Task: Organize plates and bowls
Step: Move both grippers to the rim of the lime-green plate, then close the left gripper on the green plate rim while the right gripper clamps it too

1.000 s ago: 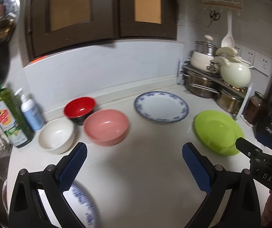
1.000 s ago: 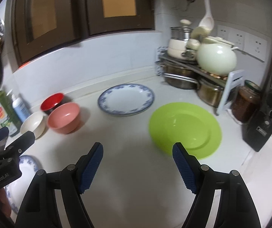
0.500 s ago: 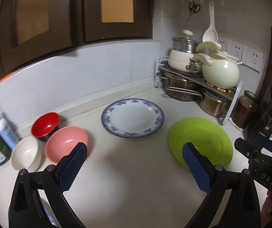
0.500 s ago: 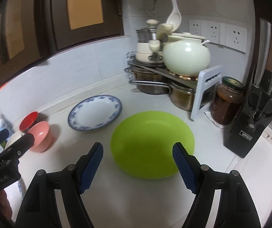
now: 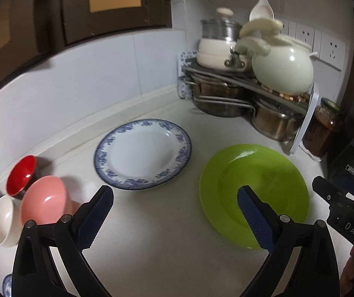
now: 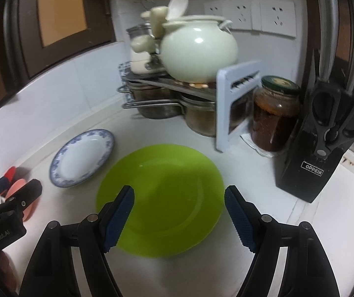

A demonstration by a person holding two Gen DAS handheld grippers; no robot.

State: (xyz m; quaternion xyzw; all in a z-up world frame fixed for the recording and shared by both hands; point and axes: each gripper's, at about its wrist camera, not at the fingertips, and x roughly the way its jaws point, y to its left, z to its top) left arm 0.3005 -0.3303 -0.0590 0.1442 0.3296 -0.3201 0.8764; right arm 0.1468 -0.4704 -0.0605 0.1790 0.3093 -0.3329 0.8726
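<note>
A lime green plate (image 6: pixel 161 198) lies flat on the white counter, right under my right gripper (image 6: pixel 179 212), which hangs open above its near half with nothing between its blue pads. To its left sits a white plate with a blue patterned rim (image 5: pixel 143 154) (image 6: pixel 82 157). My left gripper (image 5: pixel 175 212) is open too, over bare counter between the two plates, its right finger overlapping the green plate (image 5: pixel 253 193). At the far left stand a pink bowl (image 5: pixel 44 204), a red bowl (image 5: pixel 20 175) and a white bowl (image 5: pixel 2 220). A sliver of another blue-rimmed plate (image 5: pixel 7 284) shows at the bottom left.
A metal rack (image 6: pixel 177 84) with steel pots and a cream teapot (image 6: pixel 199 52) fills the back corner. A brown jar (image 6: pixel 274 113) and a black knife block (image 6: pixel 325 148) stand at the right. The tiled wall runs behind the plates.
Both grippers have swung to the right and come lower. The bowls slid to the left edge of view and the green plate now lies beneath the right gripper. Both stayed open.
</note>
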